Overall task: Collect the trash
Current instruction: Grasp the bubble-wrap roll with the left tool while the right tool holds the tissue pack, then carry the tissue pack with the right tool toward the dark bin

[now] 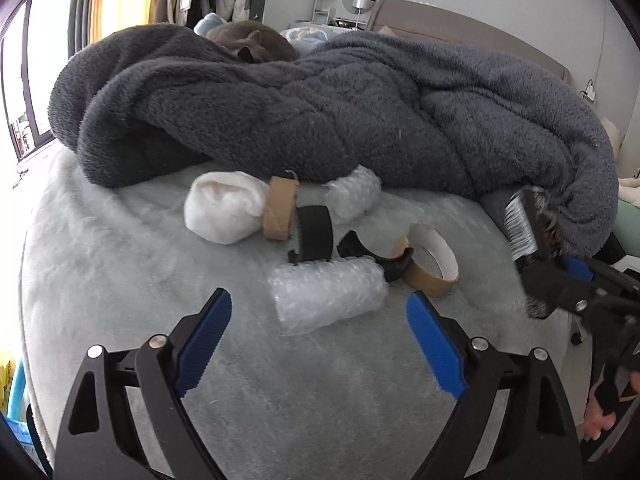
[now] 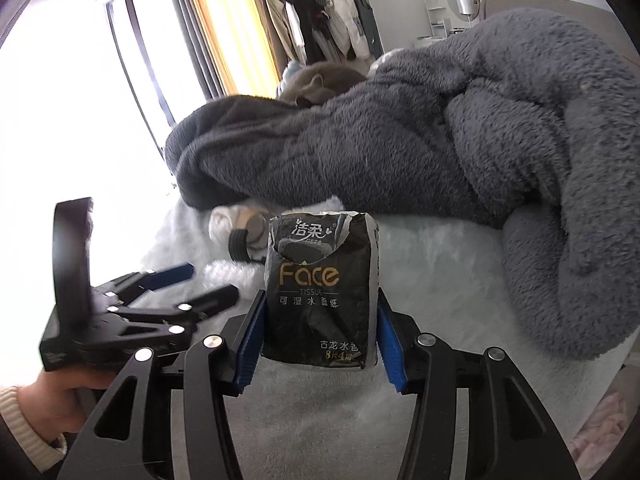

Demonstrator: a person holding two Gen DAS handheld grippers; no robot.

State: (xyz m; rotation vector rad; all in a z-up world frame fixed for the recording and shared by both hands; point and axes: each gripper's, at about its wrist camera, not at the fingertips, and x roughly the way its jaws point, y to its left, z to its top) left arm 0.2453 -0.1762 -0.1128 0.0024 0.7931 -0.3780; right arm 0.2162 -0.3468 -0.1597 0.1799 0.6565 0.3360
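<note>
Right tool [image 2: 320, 316]: blue pads clamped on the sides of a black, torn-open "Face" tissue packet [image 2: 320, 284], held upright above the pale fleece bed sheet [image 2: 440, 280]. Left tool [image 1: 320, 344]: fingers spread apart, empty, just short of a clear bubble-wrap roll [image 1: 328, 296]. Behind the roll lie a brown cardboard tape ring [image 1: 430, 264], a black strap loop [image 1: 314, 234] and a white wadding ball [image 1: 224, 208], at the edge of the heaped grey fleece blanket [image 1: 320, 112].

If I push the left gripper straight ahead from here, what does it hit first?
Most likely the bubble wrap roll, lying on the bed just beyond the open left gripper and roughly centred between its fingers. The black strap and cardboard tape ring lie behind it. Depth is uncertain through the fisheye.
</note>
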